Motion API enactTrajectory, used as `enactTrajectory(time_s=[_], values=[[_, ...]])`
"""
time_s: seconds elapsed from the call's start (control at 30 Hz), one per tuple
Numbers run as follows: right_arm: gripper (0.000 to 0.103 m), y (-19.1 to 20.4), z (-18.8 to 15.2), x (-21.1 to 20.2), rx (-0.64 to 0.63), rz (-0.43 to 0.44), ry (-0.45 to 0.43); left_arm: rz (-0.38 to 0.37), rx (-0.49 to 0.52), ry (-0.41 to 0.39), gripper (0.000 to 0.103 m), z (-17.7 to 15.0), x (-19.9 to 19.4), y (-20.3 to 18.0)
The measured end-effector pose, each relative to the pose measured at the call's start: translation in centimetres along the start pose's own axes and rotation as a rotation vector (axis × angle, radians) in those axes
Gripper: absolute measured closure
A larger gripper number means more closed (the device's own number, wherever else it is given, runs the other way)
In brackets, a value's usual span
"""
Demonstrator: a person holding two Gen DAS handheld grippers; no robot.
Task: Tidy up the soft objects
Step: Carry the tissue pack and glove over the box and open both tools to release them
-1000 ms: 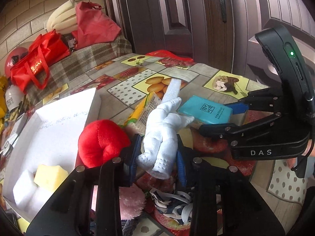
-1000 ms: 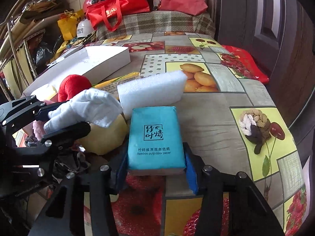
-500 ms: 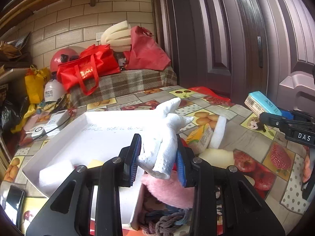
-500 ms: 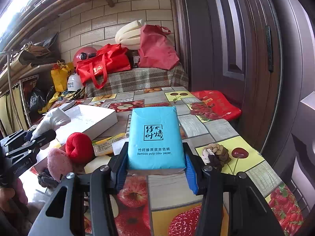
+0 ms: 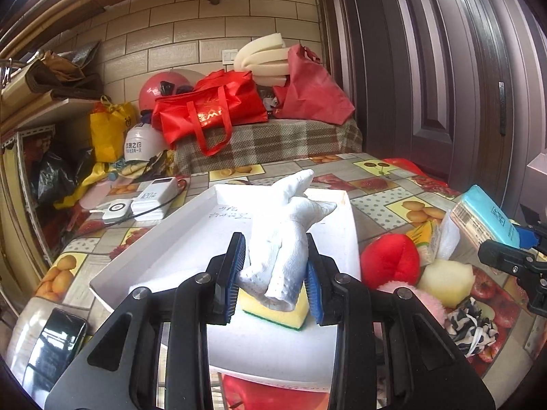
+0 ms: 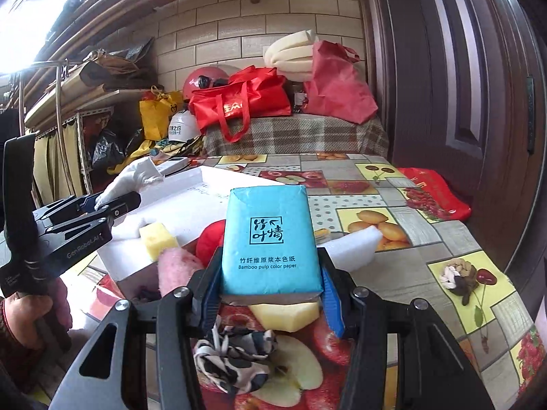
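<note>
Fruit-patterned oilcloth covers the table, with a brick wall and a dark door behind it. Left gripper has its fingers clenched on a white glove, held above the near half of a shallow white box; the glove's fingers point to 12 o'clock. Inside the box, directly under the glove, lies a yellow sponge with a green base, and a white foam block lies beside it at 9 o'clock. At 3 o'clock from the box, on the table, sit a red plush piece, a pink fluffy piece, a pale yellow foam chunk and a black-and-white scrunchie. Right gripper grasps a blue tissue pack between its fingers, raised over that pile. At 10 o'clock from the box rest a white power bank and a small white device.
</note>
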State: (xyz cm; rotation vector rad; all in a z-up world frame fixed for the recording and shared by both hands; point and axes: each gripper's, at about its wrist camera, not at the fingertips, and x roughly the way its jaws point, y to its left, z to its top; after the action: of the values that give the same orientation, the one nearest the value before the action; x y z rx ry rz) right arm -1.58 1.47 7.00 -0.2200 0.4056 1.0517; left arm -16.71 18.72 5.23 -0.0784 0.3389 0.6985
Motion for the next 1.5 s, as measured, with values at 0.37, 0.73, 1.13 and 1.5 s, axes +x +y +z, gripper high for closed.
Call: enactTrajectory(time_s=[0.37, 0.73, 1.13, 1.5], values=[[0.053, 4.1, -0.1, 2.1, -0.055, 0.04, 0.016, 0.097, -0.052, 0.024, 0.071, -0.3, 1.1, 4.7], [0.053, 10.0, 0.1, 3.1, -0.221, 0.104, -0.018, 0.153, -0.07, 0.071, 0.071, 0.0, 3.2, 6.5], [0.053, 13.3, 1.1, 6.2, -0.255, 0.114, 0.0, 0.202, -0.11, 0.125, 0.071, 0.5, 5.8, 8.3], [0.053, 13.1, 2.6, 10.7, -0.162, 0.043, 0.08, 0.176, -0.119, 0.258, 0.071, 0.3, 9.0, 9.0]])
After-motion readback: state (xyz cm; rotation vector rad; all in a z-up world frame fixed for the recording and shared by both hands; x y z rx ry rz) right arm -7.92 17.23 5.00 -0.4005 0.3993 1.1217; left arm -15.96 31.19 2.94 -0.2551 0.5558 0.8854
